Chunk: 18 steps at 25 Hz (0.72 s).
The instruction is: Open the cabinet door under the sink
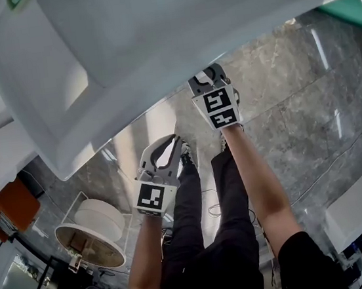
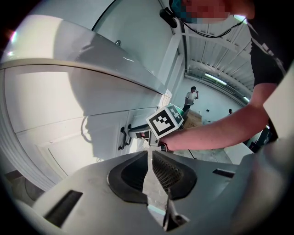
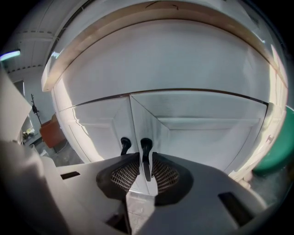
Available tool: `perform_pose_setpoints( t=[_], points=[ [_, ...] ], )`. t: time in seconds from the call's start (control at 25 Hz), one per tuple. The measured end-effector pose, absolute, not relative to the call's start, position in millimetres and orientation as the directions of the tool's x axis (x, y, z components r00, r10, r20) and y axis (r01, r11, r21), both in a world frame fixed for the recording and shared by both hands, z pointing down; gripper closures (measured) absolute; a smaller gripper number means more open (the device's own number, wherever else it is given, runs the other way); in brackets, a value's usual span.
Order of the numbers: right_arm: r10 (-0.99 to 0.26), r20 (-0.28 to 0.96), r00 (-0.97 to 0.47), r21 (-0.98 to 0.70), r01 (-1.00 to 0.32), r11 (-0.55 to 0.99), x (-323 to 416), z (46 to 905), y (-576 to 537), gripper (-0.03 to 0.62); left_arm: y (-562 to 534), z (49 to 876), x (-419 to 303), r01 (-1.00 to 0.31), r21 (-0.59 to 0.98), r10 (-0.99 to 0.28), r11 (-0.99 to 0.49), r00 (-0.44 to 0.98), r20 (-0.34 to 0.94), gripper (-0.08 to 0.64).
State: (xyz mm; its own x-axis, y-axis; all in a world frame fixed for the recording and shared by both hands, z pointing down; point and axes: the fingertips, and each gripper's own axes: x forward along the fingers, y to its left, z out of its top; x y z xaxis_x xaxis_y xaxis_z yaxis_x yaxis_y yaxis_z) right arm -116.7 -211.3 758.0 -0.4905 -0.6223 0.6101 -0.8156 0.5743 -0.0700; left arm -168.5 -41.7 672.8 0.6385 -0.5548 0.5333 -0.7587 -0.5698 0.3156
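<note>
Left gripper [image 2: 150, 153] hangs low with its mesh pads [image 2: 167, 170] pressed almost together on nothing, well short of the white cabinet. To its right, the right gripper [image 3: 145, 161] pinches the black handle [image 3: 145, 146] of the right-hand cabinet door [image 3: 202, 133], beneath the sink basin [image 1: 154, 38]. The neighbouring handle [image 3: 125, 144] stands just left of its jaws.

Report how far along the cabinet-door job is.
Done: the right gripper is closed on the right door's black handle. In hand: the pull; the right door looks shut or barely ajar. Left: swinging it open. The left gripper hangs back, shut and empty.
</note>
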Motion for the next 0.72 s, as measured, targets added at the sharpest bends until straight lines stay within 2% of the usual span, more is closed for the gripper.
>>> perform_pose_setpoints(
  t=[0.04,0.12,0.36,0.72],
  points=[
    [-0.621,0.614,-0.487,-0.067,-0.816,0.574,-118,759,-213,0.451,-42,674,-168,-0.755,0.311,-0.551,-0.577,0.641,0.535,0.522],
    [-0.625,0.619,-0.476,-0.065,-0.824,0.563,-119,760,-217,0.494,-43,676,-168,-0.749,0.304,-0.543,-0.589,0.646,0.537,0.522],
    [-0.657,0.61,-0.444,-0.015,-0.835,0.55,-118,763,-213,0.5,-41,679,-166,-0.741,0.299,-0.53,-0.601,0.65,0.544,0.522],
    [-0.71,0.606,-0.357,0.002,-0.893,0.45,-94,758,-184,0.502,-30,680,-164,-0.754,0.3,-0.537,-0.585,0.637,0.553,0.522]
  ],
)
